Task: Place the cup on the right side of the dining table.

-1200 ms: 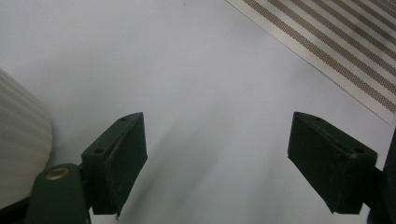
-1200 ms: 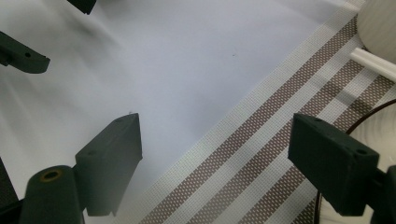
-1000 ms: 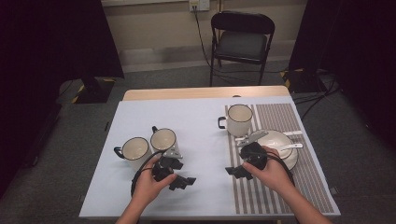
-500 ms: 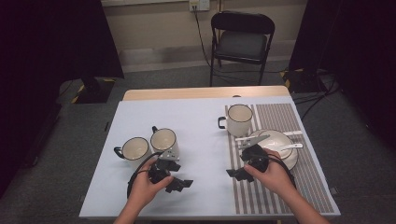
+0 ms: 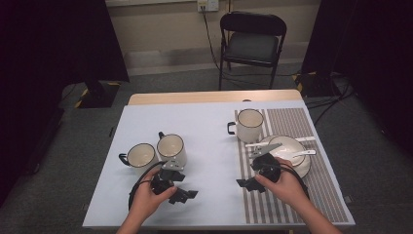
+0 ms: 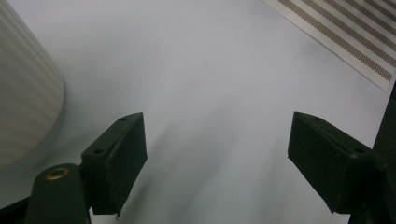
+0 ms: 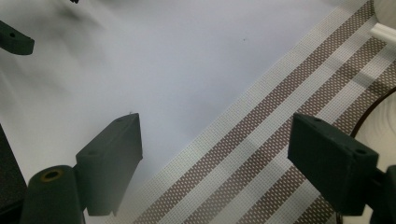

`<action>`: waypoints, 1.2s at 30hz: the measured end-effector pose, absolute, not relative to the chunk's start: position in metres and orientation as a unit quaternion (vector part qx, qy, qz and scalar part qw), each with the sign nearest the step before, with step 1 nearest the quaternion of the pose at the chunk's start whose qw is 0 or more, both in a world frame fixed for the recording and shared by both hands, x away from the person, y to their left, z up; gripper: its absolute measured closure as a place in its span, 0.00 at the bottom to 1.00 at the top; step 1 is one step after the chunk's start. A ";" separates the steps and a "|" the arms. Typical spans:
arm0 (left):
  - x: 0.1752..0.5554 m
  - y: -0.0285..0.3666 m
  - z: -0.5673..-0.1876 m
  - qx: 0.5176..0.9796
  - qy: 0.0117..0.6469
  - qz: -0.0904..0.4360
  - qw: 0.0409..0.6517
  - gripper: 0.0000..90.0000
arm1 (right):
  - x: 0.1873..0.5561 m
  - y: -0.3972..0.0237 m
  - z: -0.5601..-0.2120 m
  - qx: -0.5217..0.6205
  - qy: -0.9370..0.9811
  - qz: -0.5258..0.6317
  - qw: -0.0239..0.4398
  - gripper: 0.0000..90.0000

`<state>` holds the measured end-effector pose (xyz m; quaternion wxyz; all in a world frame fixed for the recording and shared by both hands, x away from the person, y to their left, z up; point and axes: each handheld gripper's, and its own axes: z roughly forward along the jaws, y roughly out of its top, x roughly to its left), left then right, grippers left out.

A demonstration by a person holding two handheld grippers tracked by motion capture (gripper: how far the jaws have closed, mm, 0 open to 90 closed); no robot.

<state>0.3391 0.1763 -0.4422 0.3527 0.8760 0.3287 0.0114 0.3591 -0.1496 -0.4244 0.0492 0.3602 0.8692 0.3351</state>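
Note:
Two cream mugs with dark rims, one (image 5: 141,154) on the left and one (image 5: 171,146) beside it, stand on the pale tablecloth (image 5: 204,126). A third mug (image 5: 249,125) stands on the striped placemat (image 5: 311,195), behind a white bowl (image 5: 292,148) with a spoon (image 5: 304,152) on it. My left gripper (image 5: 186,195) rests low near the front edge, just in front of the two mugs, open and empty (image 6: 217,163). A ribbed mug wall (image 6: 23,102) lies at its left. My right gripper (image 5: 248,184) is open and empty over the placemat's left edge (image 7: 215,168).
A second white utensil (image 5: 277,142) lies behind the bowl. The bowl's rim (image 7: 378,135) is at the right of the right gripper view. A folding chair (image 5: 253,39) stands beyond the table's far edge. Bare cloth stretches between the two grippers.
Both hands have drawn back slightly toward the table's front edge. The mugs and bowl have not moved.

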 end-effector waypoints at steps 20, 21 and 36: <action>0.333 0.184 -0.446 0.879 0.325 0.013 0.349 0.21 | 0.353 -0.156 -0.430 0.363 0.869 0.332 0.046 0.19; 0.333 0.185 -0.446 0.879 0.324 0.010 0.350 0.21 | 0.353 -0.157 -0.430 0.363 0.870 0.330 0.045 0.19; 0.328 0.194 -0.447 0.877 0.329 0.009 0.350 0.21 | 0.350 -0.161 -0.432 0.368 0.869 0.327 0.041 0.19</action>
